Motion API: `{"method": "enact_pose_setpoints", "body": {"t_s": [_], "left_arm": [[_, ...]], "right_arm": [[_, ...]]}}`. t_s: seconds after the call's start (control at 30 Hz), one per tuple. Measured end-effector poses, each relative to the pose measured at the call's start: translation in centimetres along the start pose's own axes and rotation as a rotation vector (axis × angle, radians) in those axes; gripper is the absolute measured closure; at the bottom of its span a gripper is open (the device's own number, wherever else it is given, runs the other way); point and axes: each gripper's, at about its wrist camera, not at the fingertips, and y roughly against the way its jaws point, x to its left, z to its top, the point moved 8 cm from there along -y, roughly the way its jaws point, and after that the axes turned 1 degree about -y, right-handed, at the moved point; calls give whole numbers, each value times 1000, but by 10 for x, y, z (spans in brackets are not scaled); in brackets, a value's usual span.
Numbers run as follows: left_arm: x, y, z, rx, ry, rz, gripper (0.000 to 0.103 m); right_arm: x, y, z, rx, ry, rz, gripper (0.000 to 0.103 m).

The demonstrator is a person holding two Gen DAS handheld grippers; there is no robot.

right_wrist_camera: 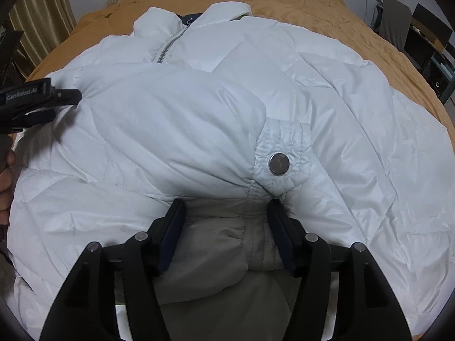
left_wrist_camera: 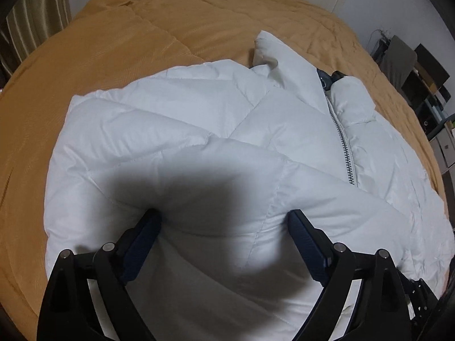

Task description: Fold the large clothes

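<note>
Both grippers, left (left_wrist_camera: 224, 218) and right (right_wrist_camera: 226, 206), spread-fingered, are pressing sleeves (right_wrist_camera: 176, 125) across white puffer jacket (left_wrist_camera: 176, 130); body folds remaining.

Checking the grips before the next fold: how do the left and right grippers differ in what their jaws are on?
The left gripper has wide jaws straddling a puffy quilted fold of the white jacket; the right gripper has narrower jaws around the sleeve cuff beside its snap button. Both have jacket fabric bulging between their jaws, over the orange bedspread.

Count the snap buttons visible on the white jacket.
1: a silver snap button on the sleeve cuff, just ahead of the right gripper. Folds may hide others.
</note>
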Motion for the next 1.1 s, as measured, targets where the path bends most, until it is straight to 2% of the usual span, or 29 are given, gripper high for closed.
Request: {"method": "enact_pose_setpoints", "body": {"t_s": [0.07, 0.13, 0.2, 0.27, 0.33, 0.37, 0.43, 0.53, 0.7, 0.8, 0.93, 1.1], "left_arm": [[1, 11, -1, -8, 0, 20, 12], [8, 37, -14, -55, 30, 3, 11], [13, 65, -44, -81, 54, -47, 11], [20, 76, -79, -62, 65, -70, 11], [22, 69, -111, -47, 11, -70, 11], [20, 65, -122, -74, -41, -59, 11], [15, 63, -127, -112, -92, -26, 9], [9, 55, -123, -91, -93, -17, 1], [6, 49, -120, -95, -107, -2, 1], [6, 49, -121, -98, -110, 3, 1], [6, 50, -122, -101, -110, 4, 1], [8, 52, -125, -109, -112, 4, 1]], "right_arm": [[0, 0, -2, -6, 6, -4, 41], [-2, 2, -3, -12, 3, 5, 41], [-2, 2, -3, -16, 1, 10, 41], [-1, 2, -3, -21, 6, 2, 41], [1, 1, -3, -23, 9, -9, 40], [1, 1, -3, -23, 13, -13, 40], [2, 1, -3, -18, 11, -9, 39], [2, 3, 0, -4, 18, 7, 37], [-15, 34, 9, -35, -76, 63, 34], [-43, 71, 18, -102, -136, 59, 25], [-107, 115, 16, -161, -248, -32, 8], [-225, 143, -29, -158, -494, -126, 4]]}}
